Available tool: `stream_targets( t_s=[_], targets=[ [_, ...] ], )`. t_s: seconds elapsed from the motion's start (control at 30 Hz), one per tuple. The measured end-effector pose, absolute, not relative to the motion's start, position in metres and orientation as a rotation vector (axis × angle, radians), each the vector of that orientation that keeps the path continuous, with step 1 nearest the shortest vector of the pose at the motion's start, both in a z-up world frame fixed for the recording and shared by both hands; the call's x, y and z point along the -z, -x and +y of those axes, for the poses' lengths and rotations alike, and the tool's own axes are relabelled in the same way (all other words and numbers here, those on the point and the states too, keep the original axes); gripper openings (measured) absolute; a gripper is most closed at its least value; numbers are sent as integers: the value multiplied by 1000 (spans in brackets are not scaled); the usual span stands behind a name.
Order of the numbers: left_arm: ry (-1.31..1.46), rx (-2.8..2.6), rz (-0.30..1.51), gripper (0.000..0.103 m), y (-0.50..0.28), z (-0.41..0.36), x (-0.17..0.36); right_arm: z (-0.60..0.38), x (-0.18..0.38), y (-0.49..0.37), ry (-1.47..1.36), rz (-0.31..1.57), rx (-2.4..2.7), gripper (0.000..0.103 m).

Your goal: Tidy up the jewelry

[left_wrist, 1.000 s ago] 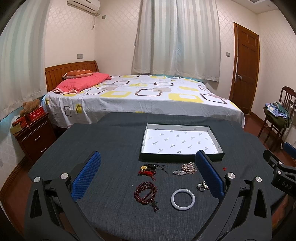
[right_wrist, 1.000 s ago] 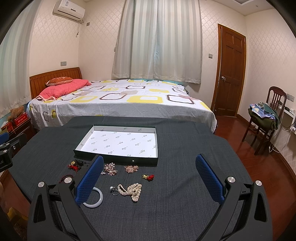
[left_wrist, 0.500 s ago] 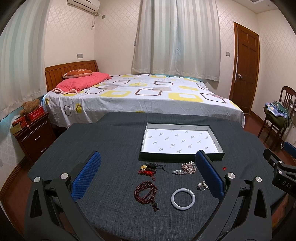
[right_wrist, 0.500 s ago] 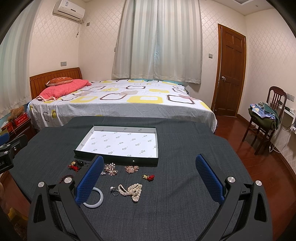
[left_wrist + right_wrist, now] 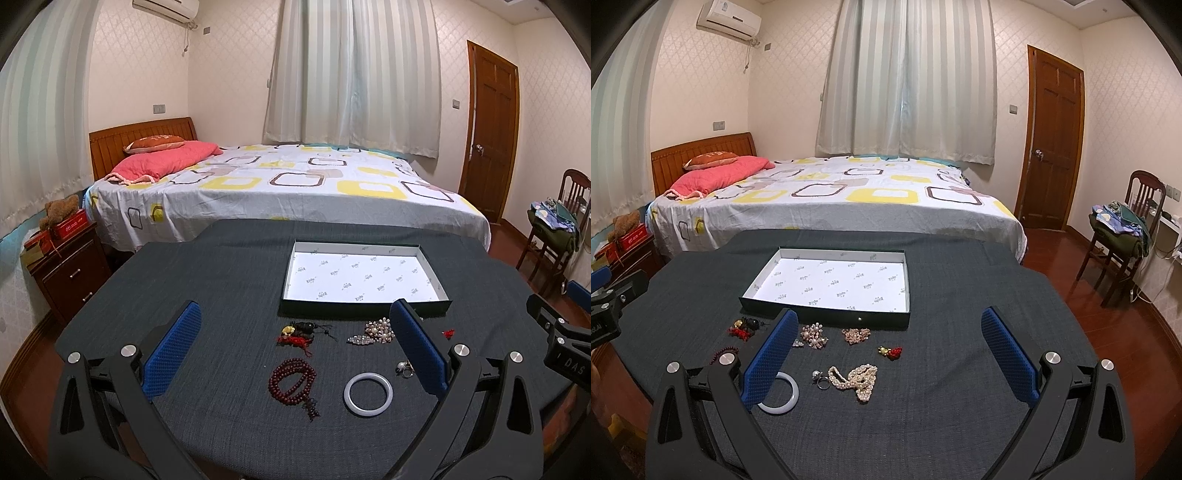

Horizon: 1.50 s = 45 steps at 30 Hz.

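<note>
1. Nothing is being seen to move since the earlier frames; both grippers are being held in the same hover, the jewelry lying as it was.
2. Left gripper (image 5: 295, 354) is being held wide open, empty, above the pieces on the near side of the box (image 5: 369, 318).
3. Right gripper (image 5: 886, 360) is likewise being held wide open with nothing gripped.
4. Nothing is being kept in the box; red bead bracelet (image 5: 291, 380), white bangle (image 5: 368, 394), pearl necklace (image 5: 855, 380), ring (image 5: 820, 380), brooches (image 5: 813, 335) and red charm (image 5: 891, 351) are lying on the cloth (image 5: 942, 406) just near of the box.
5. Risk being judged: loose strands being snagged or dragged, or neighbours being swept along, since pieces are lying close.
6. Small ring being missed by broad pads seems likely.
</note>
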<state>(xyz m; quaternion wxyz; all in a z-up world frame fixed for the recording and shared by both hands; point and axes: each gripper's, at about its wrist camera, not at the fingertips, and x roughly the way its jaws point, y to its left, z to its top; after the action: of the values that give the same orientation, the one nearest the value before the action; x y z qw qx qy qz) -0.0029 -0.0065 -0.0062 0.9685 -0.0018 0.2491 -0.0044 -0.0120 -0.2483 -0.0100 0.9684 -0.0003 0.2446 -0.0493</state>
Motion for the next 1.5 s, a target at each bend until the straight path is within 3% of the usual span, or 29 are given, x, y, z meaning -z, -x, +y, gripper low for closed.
stream_targets(
  t_s=[0.3, 0.57, 0.87, 1.0, 1.37, 1.5],
  targets=[
    [13, 10, 572, 100, -20, 6, 37, -254, 45, -7, -16, 533, 95, 97],
    [12, 42, 812, 100, -65, 19, 121, -259, 109, -39, -44, 672, 63, 97],
    [16, 63, 934, 98, -96, 16, 169, -258, 150, -64, -54, 790, 39, 97],
    [25, 59, 981, 85, -106, 19, 185, -259, 161, -74, -63, 823, 24, 97],
    [-32, 50, 963, 83, -107, 13, 188, -257, 168, -86, -83, 846, -16, 96],
    [-38, 65, 941, 56, -107, 12, 184, -253, 172, -89, -80, 863, -35, 96]
  ],
)
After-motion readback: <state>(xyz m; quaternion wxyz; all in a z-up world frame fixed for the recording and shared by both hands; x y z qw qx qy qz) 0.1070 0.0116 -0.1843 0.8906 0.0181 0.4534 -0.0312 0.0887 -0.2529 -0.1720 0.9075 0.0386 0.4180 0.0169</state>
